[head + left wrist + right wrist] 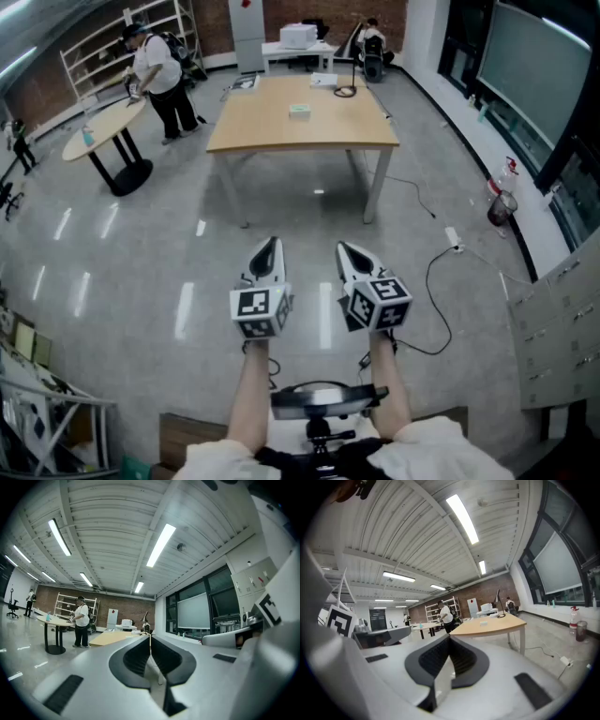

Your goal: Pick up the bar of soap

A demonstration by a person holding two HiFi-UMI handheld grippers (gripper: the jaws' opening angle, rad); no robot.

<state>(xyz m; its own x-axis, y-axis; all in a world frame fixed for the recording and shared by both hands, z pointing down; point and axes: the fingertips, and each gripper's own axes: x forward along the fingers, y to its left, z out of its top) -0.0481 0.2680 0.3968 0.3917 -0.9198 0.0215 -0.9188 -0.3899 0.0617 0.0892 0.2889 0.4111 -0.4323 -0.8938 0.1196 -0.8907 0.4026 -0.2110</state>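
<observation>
The bar of soap [300,111] is a small pale block lying near the middle of the wooden table [281,131], far ahead of me. It shows as a tiny pale spot [483,623] on the tabletop in the right gripper view. My left gripper [269,246] and right gripper [349,249] hang side by side over the grey floor, well short of the table. Both point toward it. The left gripper's [150,637] jaws meet along a thin line with nothing between them. On the right gripper [449,637] the jaws are likewise pressed together and empty.
A person in a white shirt [159,75] stands by an oval table [103,127] at the back left. A desk lamp [349,89] stands on the wooden table. A cable and power strip [448,242] lie on the floor to the right, with bottles [502,202] near the window wall.
</observation>
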